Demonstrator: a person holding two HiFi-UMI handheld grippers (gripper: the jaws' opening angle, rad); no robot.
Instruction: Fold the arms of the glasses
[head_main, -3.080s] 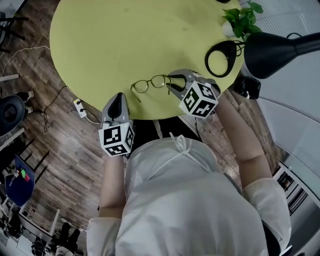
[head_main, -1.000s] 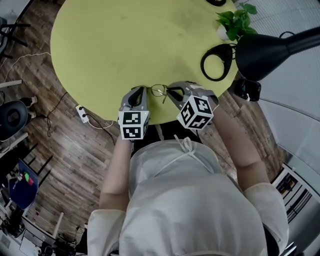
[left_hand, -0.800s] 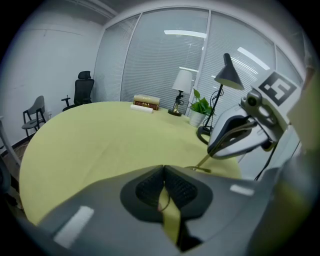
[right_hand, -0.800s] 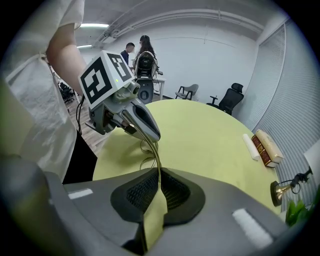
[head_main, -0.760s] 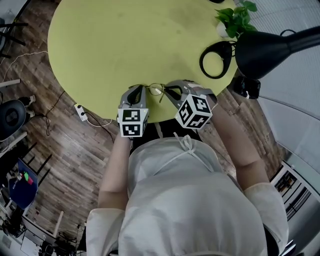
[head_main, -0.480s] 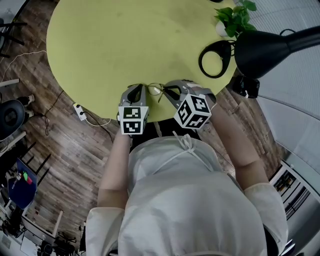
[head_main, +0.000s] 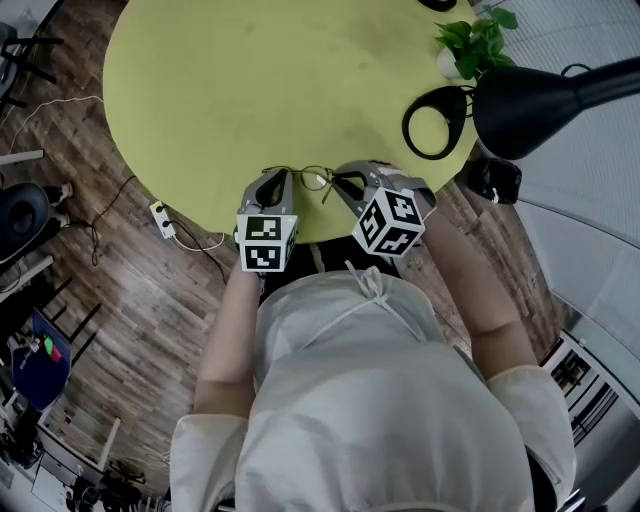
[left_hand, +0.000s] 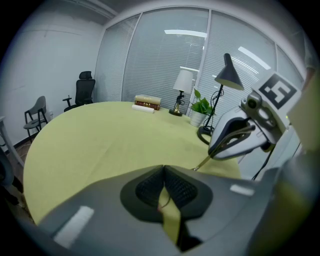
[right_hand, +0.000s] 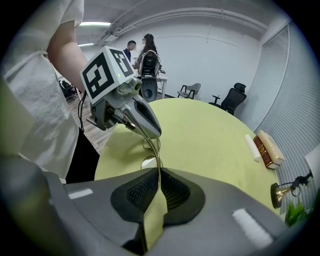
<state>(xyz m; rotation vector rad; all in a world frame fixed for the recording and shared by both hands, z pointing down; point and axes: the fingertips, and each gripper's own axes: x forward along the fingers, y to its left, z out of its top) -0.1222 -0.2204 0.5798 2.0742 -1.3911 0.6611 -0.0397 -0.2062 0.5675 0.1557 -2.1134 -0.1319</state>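
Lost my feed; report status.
Left tool shut on glasses. Right tool shut on them too. Glasses at table's near edge. Nothing in the way.

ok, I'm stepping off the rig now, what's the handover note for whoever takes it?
Left gripper: shut on the glasses, on a thin wire part.
Right gripper: shut on the same glasses, from the other side.
Glasses: held between both grippers, by the near edge of the round yellow-green table.
Done: both grips taken.
Left: fold the arms; no arm looks folded yet, though the view is tight.
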